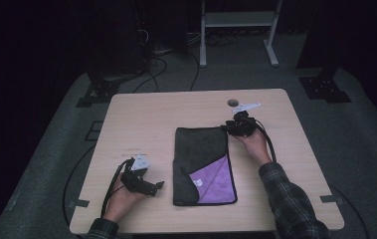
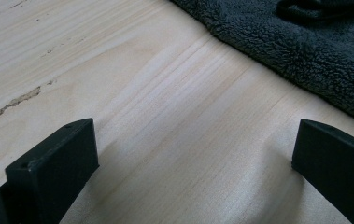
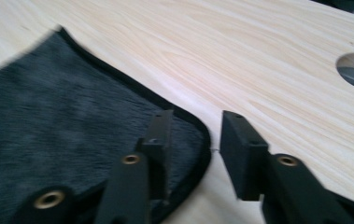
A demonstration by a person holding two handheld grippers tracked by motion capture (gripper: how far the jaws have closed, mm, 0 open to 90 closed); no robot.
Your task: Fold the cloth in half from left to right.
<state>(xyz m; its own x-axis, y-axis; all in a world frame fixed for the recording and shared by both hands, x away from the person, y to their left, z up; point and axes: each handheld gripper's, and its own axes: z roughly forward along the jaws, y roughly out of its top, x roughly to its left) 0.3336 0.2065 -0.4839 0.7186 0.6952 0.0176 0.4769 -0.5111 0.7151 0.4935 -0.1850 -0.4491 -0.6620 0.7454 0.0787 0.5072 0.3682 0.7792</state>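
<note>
With our right gripper (image 3: 191, 140) part-open over the folded towel's (image 1: 201, 149) far right corner, left gripper (image 2: 188, 154) open, we should lift clear without snagging it.

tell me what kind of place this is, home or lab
Most likely a lab or recording room, not a home: a bare wooden table on grey carpet, loose cables on the floor behind, a metal frame, dark surroundings.
</note>
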